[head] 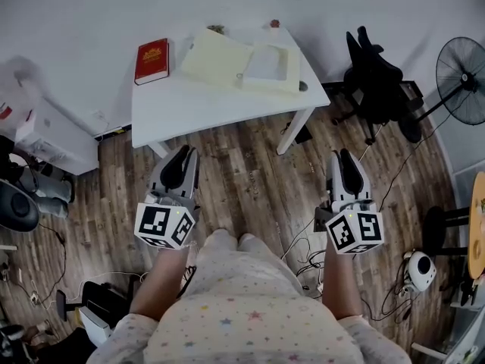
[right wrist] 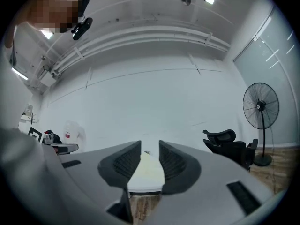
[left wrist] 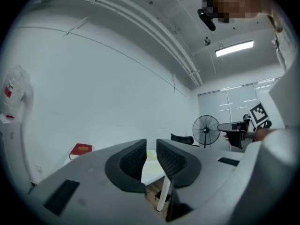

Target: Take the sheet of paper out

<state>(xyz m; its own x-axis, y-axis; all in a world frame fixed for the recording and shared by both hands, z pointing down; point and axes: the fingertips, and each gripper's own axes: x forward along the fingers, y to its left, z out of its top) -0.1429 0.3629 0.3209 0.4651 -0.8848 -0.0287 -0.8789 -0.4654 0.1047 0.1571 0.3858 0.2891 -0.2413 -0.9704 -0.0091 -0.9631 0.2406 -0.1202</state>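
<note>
The person is standing back from the white desk (head: 204, 106), on the wooden floor (head: 242, 174), holding both tools low and in front of the body. The left tool (head: 184, 152) is pointing toward the desk's near left corner and the right tool (head: 341, 156) toward its near right leg. Both are well apart from anything on the top. In the left gripper view the jaws are sitting a narrow way apart, with only the desk edge showing through the slot. In the right gripper view the jaws are likewise parted a little, with nothing between them. A pale yellow folder (head: 220, 61) is lying open toward the far side of the desk. A whiter rectangle in its right half looks to be the sheet of paper (head: 267, 63), though from here I cannot tell whether it is tucked under a flap or lying loose. A red book (head: 152, 60) is lying just beside the folder on the left, clear of it. To my eye the job is only beginning and this is the approach. Next the person is going to need to step in and bring both tools over the folder. One tool will likely be pinning the yellow cover down. The other should be spreading wider and coming in flat at a free edge of the sheet, so that it is gripping the paper alone and not the folder with it.
</note>
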